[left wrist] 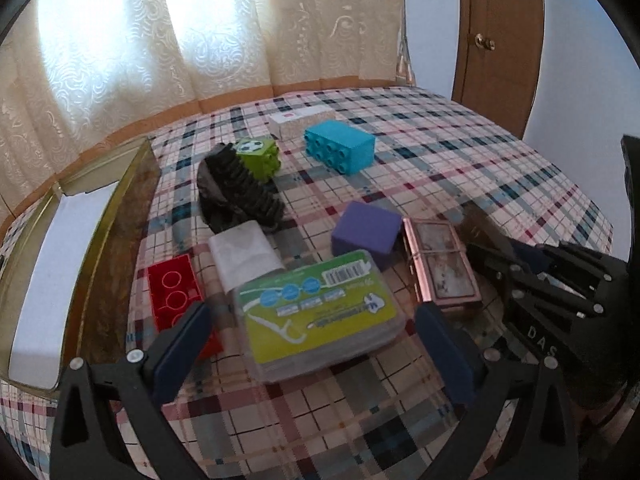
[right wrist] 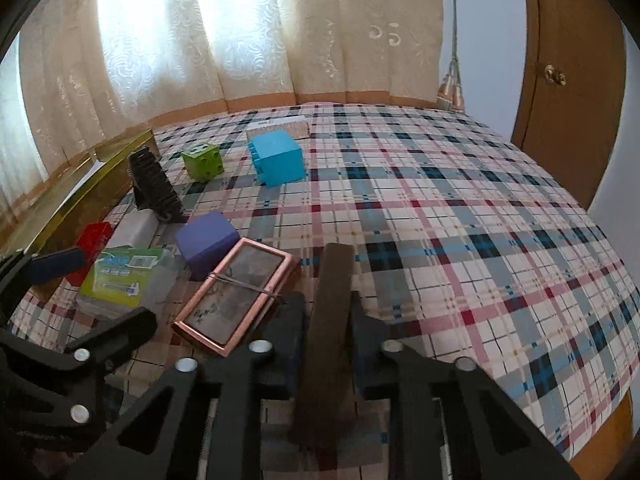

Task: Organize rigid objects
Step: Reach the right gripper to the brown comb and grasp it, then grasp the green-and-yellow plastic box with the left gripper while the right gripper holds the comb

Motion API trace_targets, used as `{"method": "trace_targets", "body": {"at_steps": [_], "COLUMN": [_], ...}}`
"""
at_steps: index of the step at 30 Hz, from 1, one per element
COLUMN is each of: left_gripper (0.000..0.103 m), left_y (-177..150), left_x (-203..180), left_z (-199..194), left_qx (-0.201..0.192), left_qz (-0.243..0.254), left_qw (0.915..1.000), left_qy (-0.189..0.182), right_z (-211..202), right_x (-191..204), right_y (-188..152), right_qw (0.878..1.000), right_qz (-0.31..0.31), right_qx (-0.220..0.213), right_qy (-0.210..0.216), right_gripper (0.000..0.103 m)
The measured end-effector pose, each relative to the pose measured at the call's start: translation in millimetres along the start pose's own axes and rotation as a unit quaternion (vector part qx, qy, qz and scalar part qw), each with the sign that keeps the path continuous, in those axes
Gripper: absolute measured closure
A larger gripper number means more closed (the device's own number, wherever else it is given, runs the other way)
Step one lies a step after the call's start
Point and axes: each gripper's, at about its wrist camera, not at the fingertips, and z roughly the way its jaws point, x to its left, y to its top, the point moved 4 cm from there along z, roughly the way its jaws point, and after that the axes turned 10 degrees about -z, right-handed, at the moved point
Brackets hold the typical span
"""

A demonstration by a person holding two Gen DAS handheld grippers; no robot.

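My left gripper (left wrist: 312,336) is open, its fingers on either side of a clear plastic box with a green label (left wrist: 316,316), which lies on the plaid cloth. My right gripper (right wrist: 326,320) is shut on a dark flat bar (right wrist: 330,320) that sticks out forward between the fingers. Beside it lies a copper-framed case (right wrist: 236,296), also in the left wrist view (left wrist: 440,268). A purple block (left wrist: 366,234), red brick (left wrist: 176,296), white box (left wrist: 244,256), black ribbed object (left wrist: 244,188), green cube (left wrist: 258,156) and blue brick (left wrist: 340,146) lie around.
A gold-rimmed open box (left wrist: 52,264) with a white inside stands at the left edge. A white carton (left wrist: 300,120) lies behind the blue brick. Curtains hang behind the bed, a wooden door (right wrist: 568,80) at the right. The plaid cloth (right wrist: 460,220) stretches to the right.
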Motion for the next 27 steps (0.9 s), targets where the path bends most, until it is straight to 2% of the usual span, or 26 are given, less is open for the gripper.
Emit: {"method": "trace_targets", "body": {"at_steps": [3, 5, 6, 10, 13, 16, 21, 27], "left_gripper": [0.000, 0.006, 0.014, 0.015, 0.010, 0.008, 0.014, 0.015], "left_y": [3.1, 4.4, 3.9, 0.9, 4.0, 4.7, 1.3, 3.7], "left_x": [1.4, 1.6, 1.1, -7.3, 1.0, 7.9, -1.5, 4.0], "left_z": [3.1, 4.9, 4.8, 1.7, 7.0, 11.7, 11.5, 3.0], "left_qx": [0.000, 0.001, 0.000, -0.008, 0.006, 0.024, 0.022, -0.002], "left_qz": [-0.005, -0.006, -0.006, 0.018, -0.006, -0.029, -0.004, -0.016], "left_qw": [1.0000, 1.0000, 1.0000, 0.9998, 0.9999, 0.9993, 0.9998, 0.9998], "left_qy": [-0.002, -0.002, -0.002, 0.004, 0.015, -0.001, 0.002, -0.008], "right_z": [7.1, 11.5, 13.2, 17.0, 19.5, 20.9, 18.6, 11.6], "right_x": [0.9, -0.2, 0.5, 6.2, 6.9, 5.1, 6.0, 0.9], "right_y": [6.5, 11.8, 12.8, 17.0, 19.1, 19.8, 18.0, 18.0], "right_qw": [1.000, 1.000, 1.000, 0.998, 0.998, 0.998, 0.998, 0.999], "right_qz": [-0.009, -0.011, -0.016, -0.050, -0.056, -0.052, -0.050, -0.034], "right_qx": [0.004, 0.012, 0.016, 0.024, 0.026, 0.027, 0.024, 0.003], "right_qy": [0.006, 0.013, 0.016, 0.008, 0.014, 0.023, 0.024, 0.026], "right_gripper": [0.085, 0.085, 0.085, 0.085, 0.085, 0.085, 0.086, 0.086]}}
